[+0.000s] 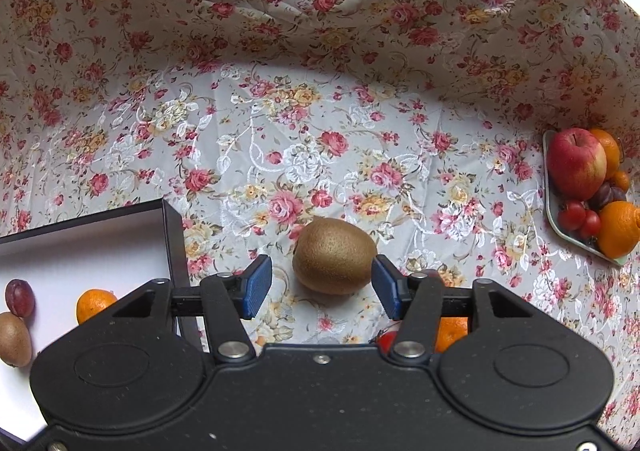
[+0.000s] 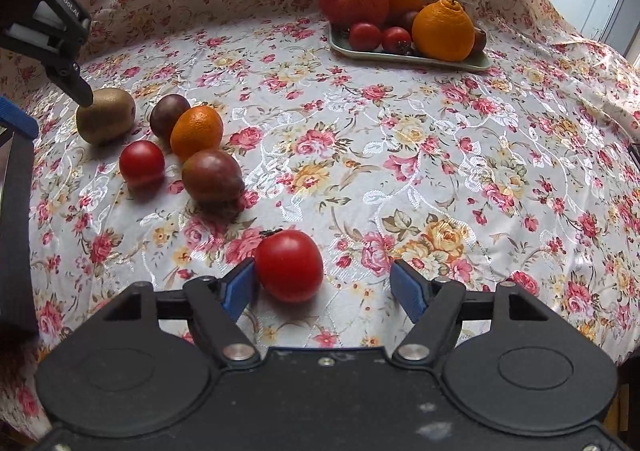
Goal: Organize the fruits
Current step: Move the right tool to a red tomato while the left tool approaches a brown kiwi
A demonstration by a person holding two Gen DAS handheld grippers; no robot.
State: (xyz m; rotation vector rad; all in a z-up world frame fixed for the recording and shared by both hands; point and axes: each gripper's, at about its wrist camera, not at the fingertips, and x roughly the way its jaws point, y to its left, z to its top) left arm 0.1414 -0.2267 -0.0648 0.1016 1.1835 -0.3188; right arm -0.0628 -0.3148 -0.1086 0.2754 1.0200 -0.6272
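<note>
My left tool (image 1: 322,287) is spread around the kiwi (image 1: 335,255) on the worktop; my right tool (image 2: 326,287) is spread, one pad touching the tomato (image 2: 289,266). Closing off-centre could roll either fruit away.

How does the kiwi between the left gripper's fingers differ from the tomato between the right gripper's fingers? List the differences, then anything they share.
1. The kiwi is brown and matte; the tomato is red and glossy.
2. The kiwi is centred in the left gripper; the tomato sits against one finger of the right gripper.
Shared: both rest on the floral tablecloth between open jaws, not yet gripped.
</note>
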